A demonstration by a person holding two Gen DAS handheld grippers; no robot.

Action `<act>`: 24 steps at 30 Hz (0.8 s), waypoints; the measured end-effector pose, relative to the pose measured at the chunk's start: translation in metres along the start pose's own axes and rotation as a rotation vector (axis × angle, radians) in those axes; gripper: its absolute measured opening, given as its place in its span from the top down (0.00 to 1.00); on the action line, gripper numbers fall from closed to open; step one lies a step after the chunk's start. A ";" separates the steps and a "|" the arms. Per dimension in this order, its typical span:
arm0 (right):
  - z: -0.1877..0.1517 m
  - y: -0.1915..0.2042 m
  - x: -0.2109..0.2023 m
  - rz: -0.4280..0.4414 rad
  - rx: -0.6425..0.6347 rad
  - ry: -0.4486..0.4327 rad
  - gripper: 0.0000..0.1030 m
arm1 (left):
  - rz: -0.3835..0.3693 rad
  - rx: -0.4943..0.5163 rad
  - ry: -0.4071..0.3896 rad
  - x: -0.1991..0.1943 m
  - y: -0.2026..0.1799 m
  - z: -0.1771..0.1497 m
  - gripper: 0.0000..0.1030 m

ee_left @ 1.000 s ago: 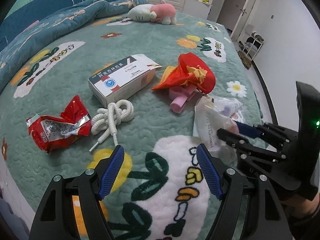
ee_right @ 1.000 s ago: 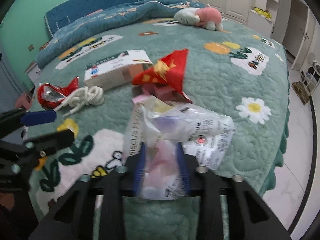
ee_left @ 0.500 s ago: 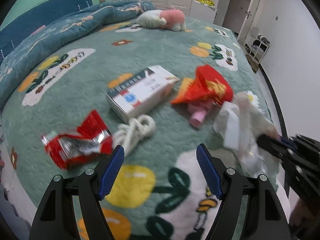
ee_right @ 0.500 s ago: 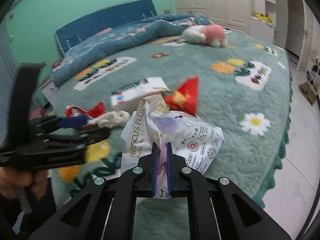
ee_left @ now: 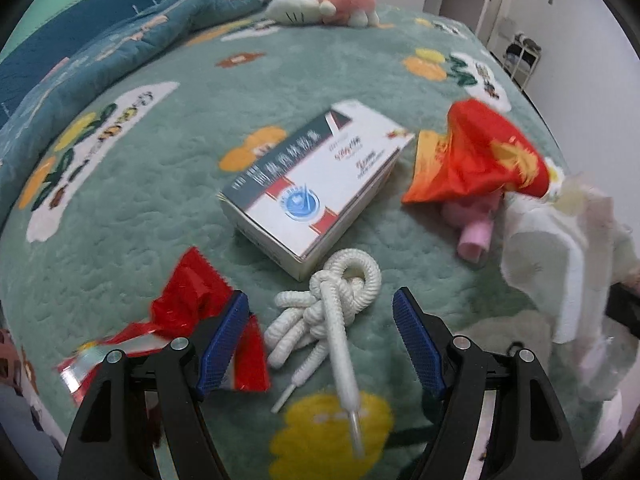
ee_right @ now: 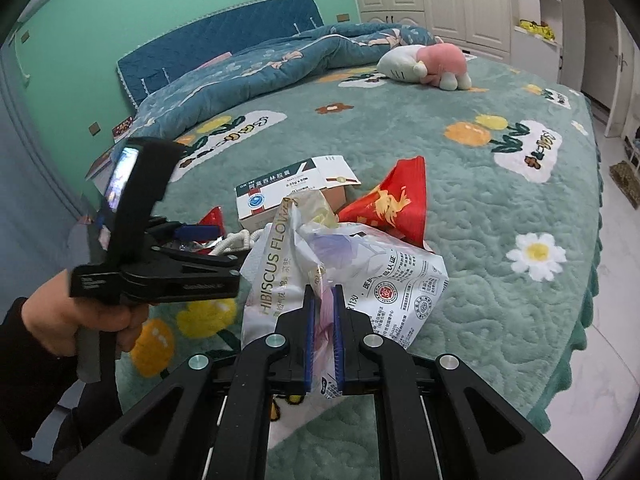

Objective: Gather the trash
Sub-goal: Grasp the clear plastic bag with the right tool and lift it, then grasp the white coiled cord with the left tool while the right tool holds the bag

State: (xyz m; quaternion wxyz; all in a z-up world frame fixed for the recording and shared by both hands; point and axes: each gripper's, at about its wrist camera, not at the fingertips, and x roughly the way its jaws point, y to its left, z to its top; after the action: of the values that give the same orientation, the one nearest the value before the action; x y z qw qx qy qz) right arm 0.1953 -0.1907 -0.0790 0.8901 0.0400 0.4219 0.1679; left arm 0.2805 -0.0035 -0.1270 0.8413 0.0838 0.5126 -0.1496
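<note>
Green quilted bed (ee_left: 132, 200) strewn with trash, seen from both grippers.

Only the right view shows the right gripper (ee_right: 321, 336) pinching one white printed bag (ee_right: 344, 264); the left view alone shows the left gripper (ee_left: 320, 344) spread wide over one knotted white cord (ee_left: 332, 312). Near it lie one medicine box (ee_left: 316, 188), two red wrappers (ee_left: 188, 320) (ee_left: 480, 156) and, far back, one plush toy (ee_left: 324, 4).

Crumpled white printed wrapper (ee_right: 352, 272) pinched upright between right tongs (ee_right: 321, 340); on the bed lie white medicine box (ee_left: 316, 196), knotted white cord (ee_left: 332, 312), torn red foil wrapper (ee_left: 180, 320), red-gold packet (ee_left: 480, 156) over pink tube (ee_left: 476, 232)
</note>
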 end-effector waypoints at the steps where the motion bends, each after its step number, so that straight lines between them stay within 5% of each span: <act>1: 0.000 0.000 0.001 -0.001 0.000 0.001 0.92 | -0.001 0.002 0.007 0.004 0.000 0.000 0.27; 9: -0.002 -0.006 0.010 -0.004 0.013 0.017 0.92 | -0.007 0.011 0.002 0.012 -0.005 -0.002 0.28; 10: -0.002 -0.006 0.010 -0.004 0.014 0.017 0.92 | -0.015 0.012 0.002 0.013 -0.005 -0.002 0.38; 19: -0.003 -0.009 0.006 -0.002 0.022 0.011 0.92 | 0.006 0.031 -0.015 0.006 -0.017 -0.005 0.66; 24: -0.005 -0.006 -0.005 0.001 0.018 -0.005 0.92 | -0.018 0.031 0.007 -0.001 -0.026 -0.014 0.69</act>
State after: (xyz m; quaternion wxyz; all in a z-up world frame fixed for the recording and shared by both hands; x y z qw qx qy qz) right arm 0.1896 -0.1983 -0.0796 0.8907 0.0486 0.4209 0.1647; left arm 0.2596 -0.0235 -0.1319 0.8369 0.0925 0.5137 -0.1647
